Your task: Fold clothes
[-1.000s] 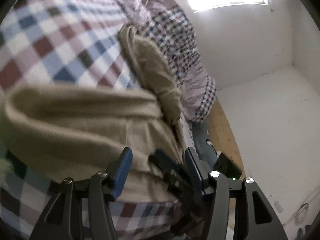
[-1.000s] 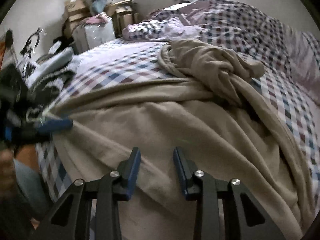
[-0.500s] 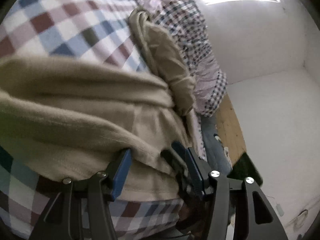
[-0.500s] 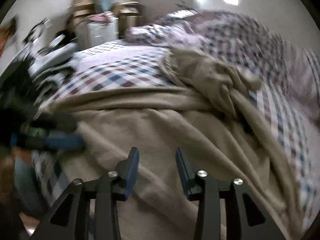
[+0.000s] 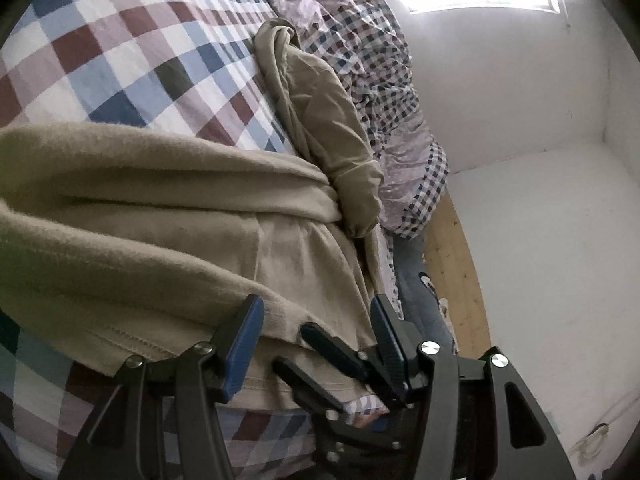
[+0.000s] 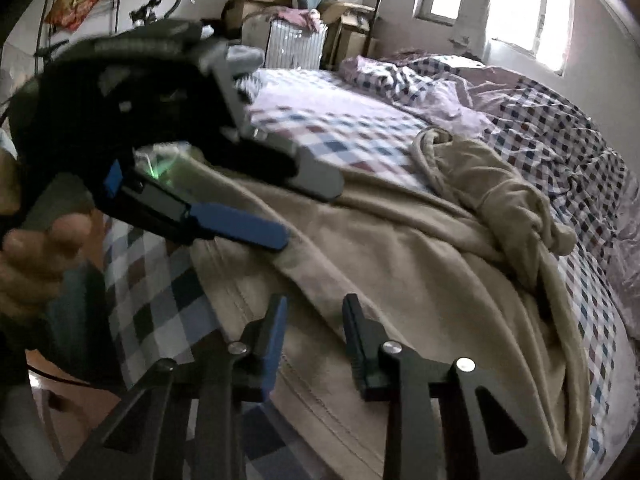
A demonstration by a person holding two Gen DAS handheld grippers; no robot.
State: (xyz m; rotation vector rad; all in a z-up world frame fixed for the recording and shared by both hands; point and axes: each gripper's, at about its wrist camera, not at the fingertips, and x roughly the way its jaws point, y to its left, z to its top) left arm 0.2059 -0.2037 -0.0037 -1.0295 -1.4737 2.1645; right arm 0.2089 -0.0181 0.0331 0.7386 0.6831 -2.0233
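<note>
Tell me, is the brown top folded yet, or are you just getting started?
Just getting started. Nothing looks folded: the beige top lies spread and wrinkled on the checked bed sheet, one sleeve bunched up. Both the left gripper and the right gripper are open at its hem, holding nothing. Smoothing it and every fold are still left.

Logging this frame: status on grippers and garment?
Both grippers, left gripper and right gripper, open at hem. Beige garment flat on checked bed, sleeve bunched. Nothing blocking.
</note>
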